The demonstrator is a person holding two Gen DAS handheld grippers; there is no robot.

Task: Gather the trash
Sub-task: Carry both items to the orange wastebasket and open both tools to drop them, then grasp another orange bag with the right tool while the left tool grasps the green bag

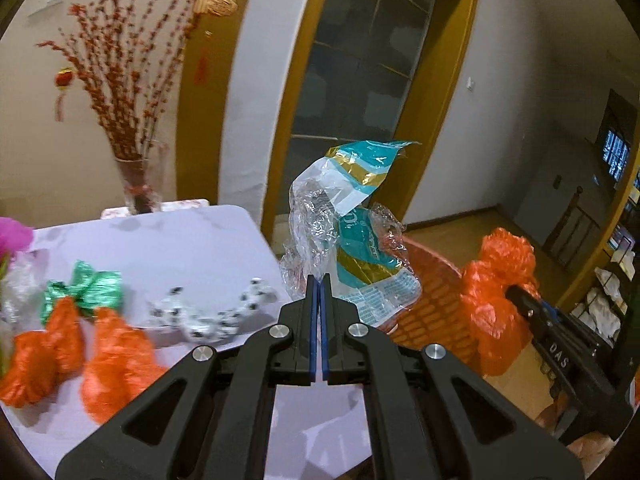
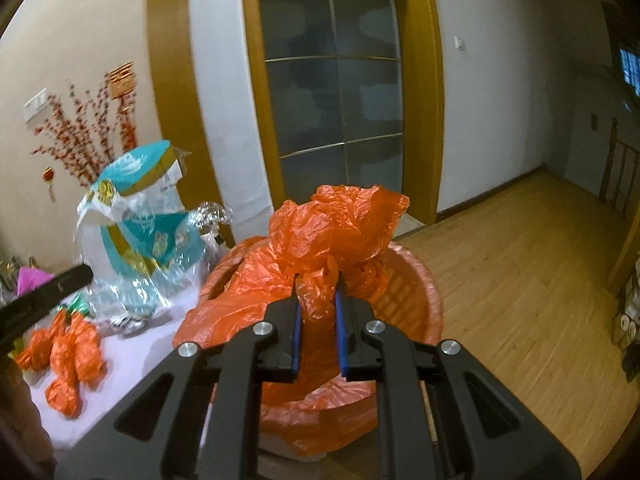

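The left gripper (image 1: 319, 280) has its jaws pressed together on the lower edge of a clear wrapper (image 1: 352, 224) printed in teal and gold, which stands up crumpled above the tips, off the table (image 1: 168, 240) and past its right edge. The right gripper (image 2: 318, 284) has its jaws narrowed on a twisted neck of an orange bag (image 2: 340, 224); the bag's crinkled top flares above the tips and the rest hangs down into an orange basket (image 2: 416, 280) with a slotted wall and an orange liner. The basket stands on the wooden floor (image 2: 520, 264) just beside the table. In the left view the bag and right gripper sit over the basket's far side, to the right of the wrapper.

On the lilac table lie more scraps: orange wads (image 1: 116, 360) nearest, a green foil piece (image 1: 86, 290) behind them, and a white piece with black spots (image 1: 216, 316) toward the right edge. A vase of red twigs (image 1: 140, 184) stands at the far edge. Behind is a glazed door (image 2: 332, 80) in a yellow frame.
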